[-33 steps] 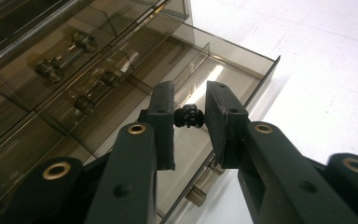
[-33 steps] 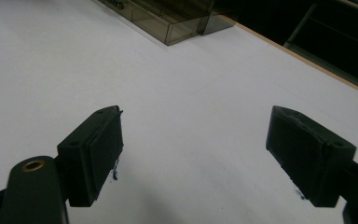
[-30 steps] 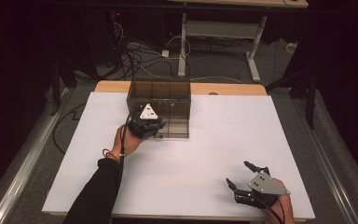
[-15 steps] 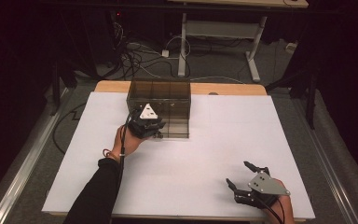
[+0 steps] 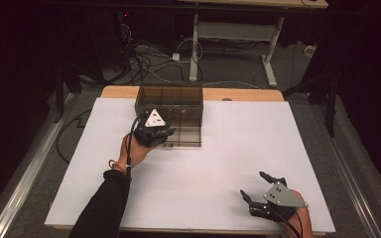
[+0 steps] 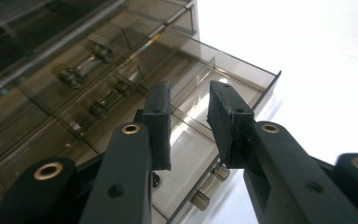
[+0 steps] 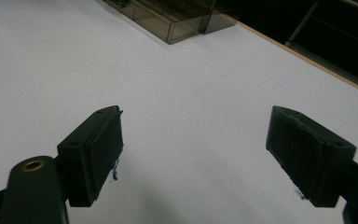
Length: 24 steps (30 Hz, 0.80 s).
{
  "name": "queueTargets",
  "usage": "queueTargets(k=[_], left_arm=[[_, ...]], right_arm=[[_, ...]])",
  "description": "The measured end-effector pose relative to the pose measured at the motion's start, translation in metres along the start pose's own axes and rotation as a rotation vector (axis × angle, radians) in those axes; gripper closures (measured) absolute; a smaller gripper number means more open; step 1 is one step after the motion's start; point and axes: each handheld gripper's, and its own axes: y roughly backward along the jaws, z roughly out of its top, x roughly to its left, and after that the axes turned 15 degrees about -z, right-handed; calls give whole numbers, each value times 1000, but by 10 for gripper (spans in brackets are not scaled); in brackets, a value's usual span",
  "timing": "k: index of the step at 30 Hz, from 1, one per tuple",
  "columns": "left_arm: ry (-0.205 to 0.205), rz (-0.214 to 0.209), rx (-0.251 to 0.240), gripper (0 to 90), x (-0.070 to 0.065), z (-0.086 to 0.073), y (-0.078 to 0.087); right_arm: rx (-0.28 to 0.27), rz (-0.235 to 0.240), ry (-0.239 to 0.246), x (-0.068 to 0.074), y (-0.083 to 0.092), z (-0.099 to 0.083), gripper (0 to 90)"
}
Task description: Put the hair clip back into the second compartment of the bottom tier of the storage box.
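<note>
Left gripper (image 5: 164, 140) opening (slightly); right gripper (image 5: 257, 187) wide.

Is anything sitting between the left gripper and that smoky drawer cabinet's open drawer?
Nothing visible. The left gripper is right at the pulled-out drawer of the drawer cabinet, its jaws a little apart, having just opened slightly, with nothing between them. The right gripper rests open on the white table, well away.

Left gripper (image 6: 189, 122) jaws just opened a little at the smoky drawer box (image 5: 176, 101), nothing pressed between them.
</note>
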Motion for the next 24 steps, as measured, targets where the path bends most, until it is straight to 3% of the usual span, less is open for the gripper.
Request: queueTargets(k=[5, 11, 16, 24], left_arm=[[0, -3, -30, 658, -3, -4, 2], [-30, 19, -54, 611, -10, -6, 4], [-49, 83, -70, 501, -17, -6, 2], [-52, 63, -124, 300, -20, -5, 8]], right_arm=[[3, 1, 1, 1, 0, 0, 189], [1, 4, 4, 2, 0, 0, 189], [-2, 8, 7, 2, 1, 0, 189], [-4, 10, 6, 2, 1, 0, 189]])
